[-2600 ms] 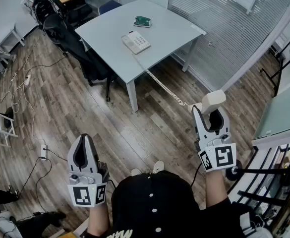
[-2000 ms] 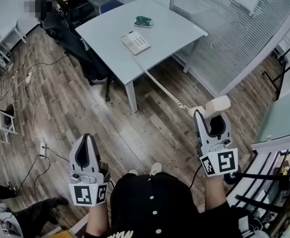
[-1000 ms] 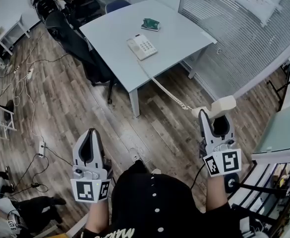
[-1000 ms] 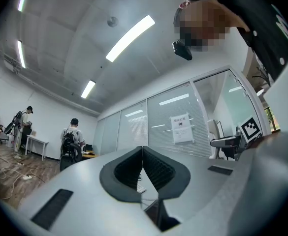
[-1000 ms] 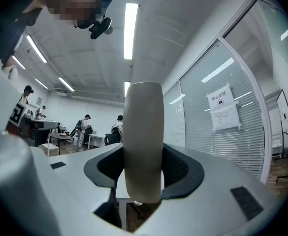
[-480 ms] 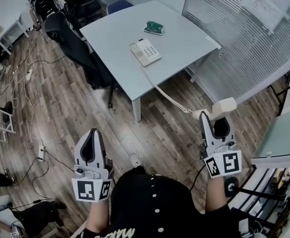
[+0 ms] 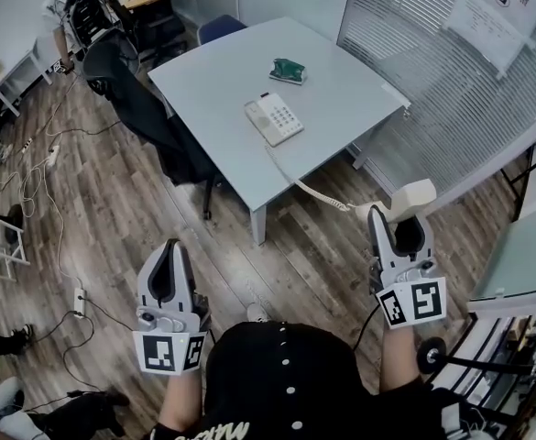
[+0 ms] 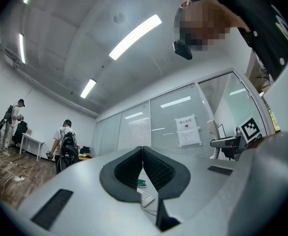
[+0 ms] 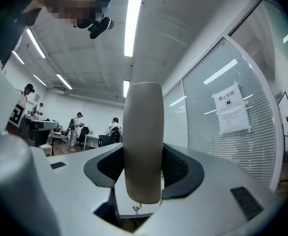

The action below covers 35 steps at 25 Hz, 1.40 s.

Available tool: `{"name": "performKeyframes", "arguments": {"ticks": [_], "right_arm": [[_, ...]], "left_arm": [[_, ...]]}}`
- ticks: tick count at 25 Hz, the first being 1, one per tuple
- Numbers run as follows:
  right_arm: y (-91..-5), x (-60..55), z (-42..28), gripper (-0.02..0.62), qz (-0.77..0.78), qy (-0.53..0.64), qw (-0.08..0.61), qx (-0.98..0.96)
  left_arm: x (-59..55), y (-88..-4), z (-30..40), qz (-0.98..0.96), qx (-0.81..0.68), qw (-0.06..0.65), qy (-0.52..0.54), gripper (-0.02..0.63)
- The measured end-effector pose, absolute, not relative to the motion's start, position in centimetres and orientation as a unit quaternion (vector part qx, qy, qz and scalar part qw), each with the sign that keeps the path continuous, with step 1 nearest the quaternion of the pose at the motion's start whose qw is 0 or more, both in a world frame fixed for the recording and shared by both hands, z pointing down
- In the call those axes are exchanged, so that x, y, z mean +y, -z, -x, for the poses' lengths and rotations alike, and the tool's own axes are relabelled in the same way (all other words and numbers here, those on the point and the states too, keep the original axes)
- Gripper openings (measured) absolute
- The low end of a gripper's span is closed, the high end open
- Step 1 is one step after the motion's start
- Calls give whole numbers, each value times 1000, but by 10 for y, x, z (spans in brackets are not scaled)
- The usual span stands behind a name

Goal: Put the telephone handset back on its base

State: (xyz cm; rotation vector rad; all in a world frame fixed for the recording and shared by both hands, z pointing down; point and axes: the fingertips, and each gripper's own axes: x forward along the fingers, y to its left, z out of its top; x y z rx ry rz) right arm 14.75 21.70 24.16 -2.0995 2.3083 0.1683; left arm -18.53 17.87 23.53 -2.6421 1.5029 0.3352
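Head view, read from the left.

- Wood floor (image 7: pixel 103 200): loose cables (image 7: pixel 43 159) trail across it at the far left. A person (image 7: pixel 61 3) stands in the top left corner, too small to make out further.
- Left gripper (image 7: pixel 169 245): held low over the floor, pointing toward the table. In the left gripper view its two jaws meet at the tips, clenched with nothing between them. The phone base and a strip of table top show through the gap below the pads.
- Dark chair (image 7: pixel 135 108): at the table's left edge, with dark fabric hanging over it. A blue chair (image 7: pixel 220 27) stands at the far side.
- Pale table (image 7: pixel 213 67): carries two things, well apart.
  - The phone base (image 7: pixel 273 118) lies near the front edge, keypad up, cradle bare.
  - A small green item (image 7: pixel 288 69) lies further back.
- Coiled cord (image 7: pixel 309 189): drops off the table's front edge by the base, sags over the floor and runs right to the handset.
- Right gripper (image 7: pixel 398 214): held out over the floor, well apart from the table. It grasps the beige handset (image 7: pixel 412 194) crosswise. In the right gripper view both pads press on the handset's sides, and the handset stands upright between them with the cord end hanging below. The handset is off its base.
- Glass wall with blinds (image 7: pixel 442 90): at the right, with a paper notice (image 7: pixel 501 7) on it.
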Motion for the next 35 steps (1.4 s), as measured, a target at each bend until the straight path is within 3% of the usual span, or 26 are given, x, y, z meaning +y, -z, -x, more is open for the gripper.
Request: {"name": "performKeyframes", "arguments": {"ticks": [13, 35], "right_arm": [[-258, 195, -134, 230, 686, -43, -10, 726], [-290, 59, -200, 230, 658, -8, -25, 753]], "left_arm": [[137, -256, 190, 878, 468, 23, -100, 17], [28, -279, 119, 867, 492, 4, -72, 15]]}}
